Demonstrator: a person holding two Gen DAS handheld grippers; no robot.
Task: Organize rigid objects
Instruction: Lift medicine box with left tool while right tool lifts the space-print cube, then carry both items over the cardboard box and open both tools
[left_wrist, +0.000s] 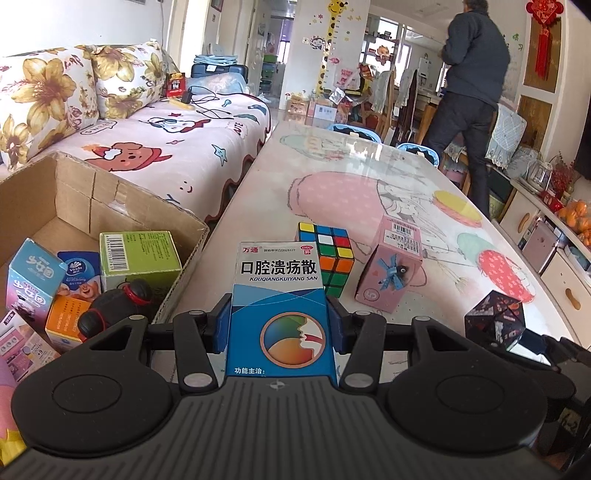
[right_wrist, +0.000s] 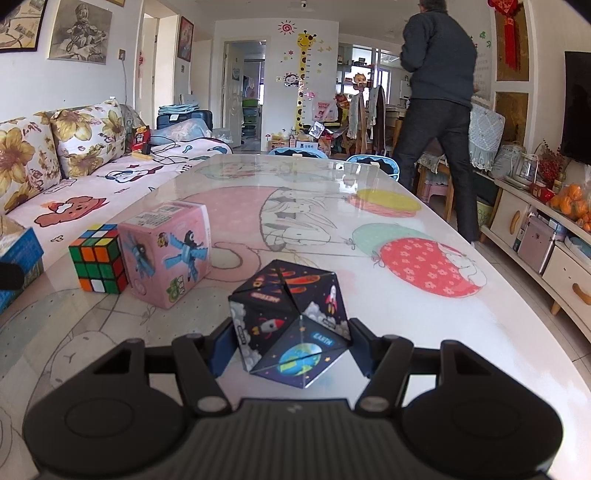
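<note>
Both jaws are clamped: left gripper (left_wrist: 279, 325) on the medicine box (left_wrist: 280, 306), right gripper (right_wrist: 290, 347) on the space cube (right_wrist: 290, 321). Carry the medicine box left, level, over the near-left cardboard box (left_wrist: 122, 206) rim before letting go.

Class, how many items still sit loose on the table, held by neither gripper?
2: the Rubik's cube and the pink box right beside it. Others may be out of view.

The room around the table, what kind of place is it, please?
Most likely a family living room in a home. A sofa with a cartoon cover and floral cushions stands beside the long table, a giraffe height chart is stuck to the wall, and a low cabinet carries oranges.
</note>
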